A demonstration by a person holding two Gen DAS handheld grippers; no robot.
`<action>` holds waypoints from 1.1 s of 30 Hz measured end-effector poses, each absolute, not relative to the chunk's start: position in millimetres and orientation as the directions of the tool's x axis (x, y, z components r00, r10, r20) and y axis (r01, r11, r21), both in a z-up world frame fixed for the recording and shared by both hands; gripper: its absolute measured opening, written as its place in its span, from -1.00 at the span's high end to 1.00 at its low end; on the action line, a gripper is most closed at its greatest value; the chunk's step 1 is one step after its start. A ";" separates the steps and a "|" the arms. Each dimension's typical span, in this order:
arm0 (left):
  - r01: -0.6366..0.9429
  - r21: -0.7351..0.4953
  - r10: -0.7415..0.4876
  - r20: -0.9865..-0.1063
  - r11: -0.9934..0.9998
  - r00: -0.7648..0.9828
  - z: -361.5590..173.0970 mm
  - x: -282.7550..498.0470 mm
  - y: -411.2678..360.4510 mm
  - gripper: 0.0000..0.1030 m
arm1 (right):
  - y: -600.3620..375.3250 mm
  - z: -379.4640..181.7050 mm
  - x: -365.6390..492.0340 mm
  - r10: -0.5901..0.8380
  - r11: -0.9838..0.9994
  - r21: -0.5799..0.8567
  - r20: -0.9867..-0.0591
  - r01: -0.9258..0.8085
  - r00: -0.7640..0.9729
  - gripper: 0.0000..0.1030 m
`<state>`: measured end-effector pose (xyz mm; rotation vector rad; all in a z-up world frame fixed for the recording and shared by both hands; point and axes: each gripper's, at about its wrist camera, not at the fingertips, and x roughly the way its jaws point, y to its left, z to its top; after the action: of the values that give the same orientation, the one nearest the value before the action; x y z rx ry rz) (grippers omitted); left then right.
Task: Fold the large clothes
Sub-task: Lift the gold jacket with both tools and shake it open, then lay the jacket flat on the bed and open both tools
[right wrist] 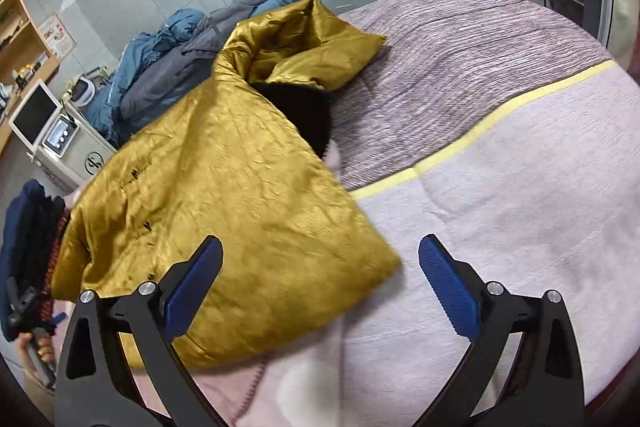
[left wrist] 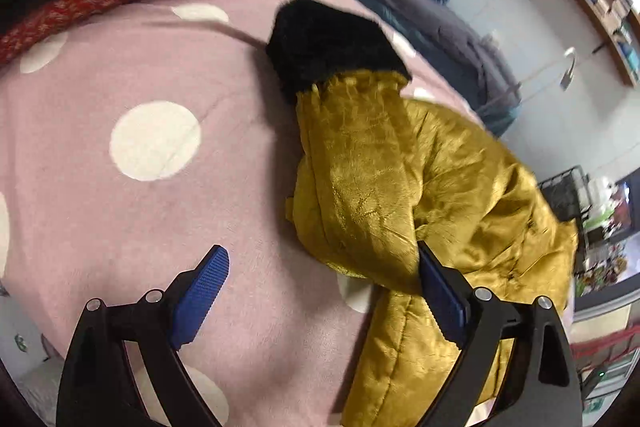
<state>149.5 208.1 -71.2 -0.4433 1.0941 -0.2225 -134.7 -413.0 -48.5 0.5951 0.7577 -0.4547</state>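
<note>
Mustard satin coat (left wrist: 440,167) lies crumpled on the bed (left wrist: 120,207). Our left claw (left wrist: 320,291) is released, the black-cuffed sleeve (left wrist: 356,163) running straight ahead from its right pad. Our right claw (right wrist: 320,283), also spread, hovers at the hem corner (right wrist: 372,259), probably not touching; both seem equally near.

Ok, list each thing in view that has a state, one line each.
Mustard coat: crumpled, not folded, lying on the bed.
Coat sleeve: laid across the coat body, black fur cuff on the pink blanket.
Left gripper: open, holding nothing, one of its fingers beside the sleeve.
Right gripper: open, empty, over the coat's corner.
</note>
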 end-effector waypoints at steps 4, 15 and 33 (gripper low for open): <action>-0.016 -0.341 -0.270 -0.771 0.940 0.577 -30.3 133.0 212.2 -0.79 | -409.9 -49.2 -130.4 -0.173 0.779 0.300 -0.741 0.551 0.649 -0.89; 0.326 -0.256 -0.358 -0.883 0.910 0.304 -94.2 63.6 96.4 -0.87 | -398.6 -93.5 -70.5 -0.146 0.842 0.180 -0.832 0.509 0.535 -0.65; 0.469 -0.462 -0.607 -0.763 0.752 0.222 -24.2 51.7 74.3 0.74 | -328.6 21.7 -154.5 -0.062 0.932 0.208 -0.718 0.298 0.694 0.88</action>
<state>51.7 74.3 -24.2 -0.1436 1.1221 -0.7469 -154.5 -328.6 21.7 0.3223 0.7815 -0.2052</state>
